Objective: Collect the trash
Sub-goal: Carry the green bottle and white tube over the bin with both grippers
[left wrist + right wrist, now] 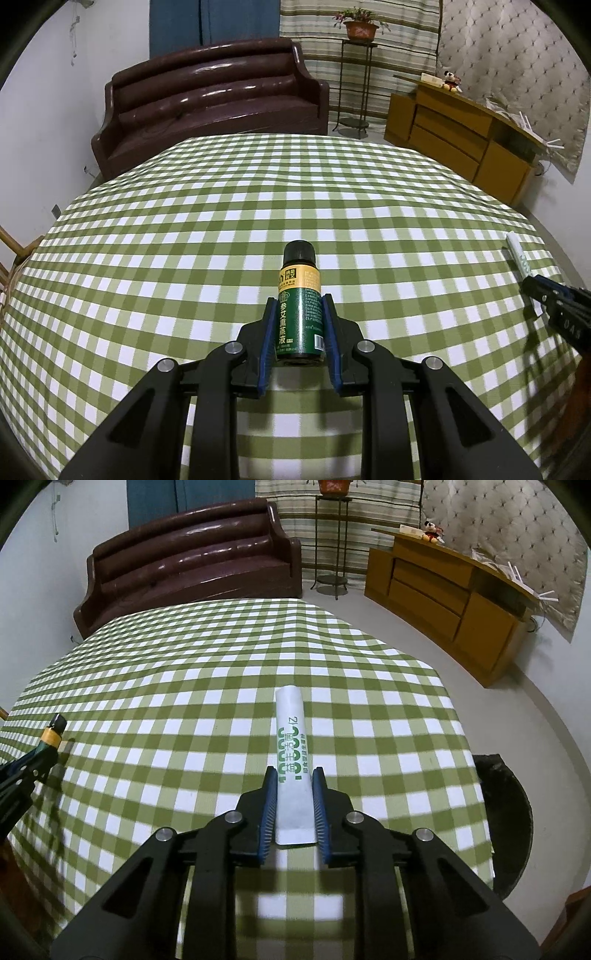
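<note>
- Your left tongs (298, 302) clamp a green bottle (300, 314), blue pads pressed on both sides of its label, black cap pointing away from you.
- Your right tongs (294, 775) pinch a white sachet (292, 760) with green print; its far end sticks out well past the tips.
- Both items hang above the checked worktop (221, 229), casting shadows on the cloth.
- In the left view, your right tongs and the sachet show at the right edge; in the right view, the bottle's cap shows at the left edge.
- A dark round bin (506, 812) sits just beside the worktop's right edge.
- Beyond the worktop stands a brown sofa (210, 99), with a wooden cabinet (461, 136) off to the right.
</note>
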`<state>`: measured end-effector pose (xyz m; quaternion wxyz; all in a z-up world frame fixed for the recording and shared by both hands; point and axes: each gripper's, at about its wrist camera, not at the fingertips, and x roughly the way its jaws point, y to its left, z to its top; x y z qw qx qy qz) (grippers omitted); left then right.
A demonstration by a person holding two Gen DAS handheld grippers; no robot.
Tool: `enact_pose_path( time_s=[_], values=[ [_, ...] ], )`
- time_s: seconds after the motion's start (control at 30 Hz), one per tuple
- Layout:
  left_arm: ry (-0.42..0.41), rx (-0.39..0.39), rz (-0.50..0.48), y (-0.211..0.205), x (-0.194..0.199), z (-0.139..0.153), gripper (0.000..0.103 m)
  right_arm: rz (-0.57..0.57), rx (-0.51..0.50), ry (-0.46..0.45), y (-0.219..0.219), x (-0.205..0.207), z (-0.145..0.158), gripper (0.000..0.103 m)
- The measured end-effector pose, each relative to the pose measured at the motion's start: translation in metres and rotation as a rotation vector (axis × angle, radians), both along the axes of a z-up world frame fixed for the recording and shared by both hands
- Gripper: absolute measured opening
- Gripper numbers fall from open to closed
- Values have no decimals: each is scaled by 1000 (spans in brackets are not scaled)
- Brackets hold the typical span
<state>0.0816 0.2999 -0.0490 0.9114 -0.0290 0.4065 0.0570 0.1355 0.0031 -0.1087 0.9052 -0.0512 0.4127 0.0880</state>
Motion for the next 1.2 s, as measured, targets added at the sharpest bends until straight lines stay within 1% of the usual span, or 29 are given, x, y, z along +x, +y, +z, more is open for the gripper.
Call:
enact_pose_path(
  time_s=[0.23, 0.43, 0.6, 0.73, 0.97, 1.1, 1.2],
  values=[
    [-25, 0, -54, -31, -6, 10, 25, -22, 15, -40, -21, -23, 15, 19],
    [-51, -7, -122, -70, -10, 19, 25, -70, 35, -92, -57, -44, 34, 19],
    [-74, -10, -211, -117, -10, 27, 25, -143, 46, -131, -99, -58, 45, 19],
    [-89, -18, -297, -163, -9, 32, 25, -208, 42, -157, -135, -67, 50, 19],
    [-119, -25, -427, -235, -4, 37, 25, -313, 40, -178, -194, -76, 49, 19],
    [-124, -27, -490, -277, -1, 36, 25, -351, 44, -176, -218, -75, 44, 19],
    [-124, -27, -516, -297, 2, 35, 25, -370, 43, -173, -231, -72, 39, 19]
  ],
)
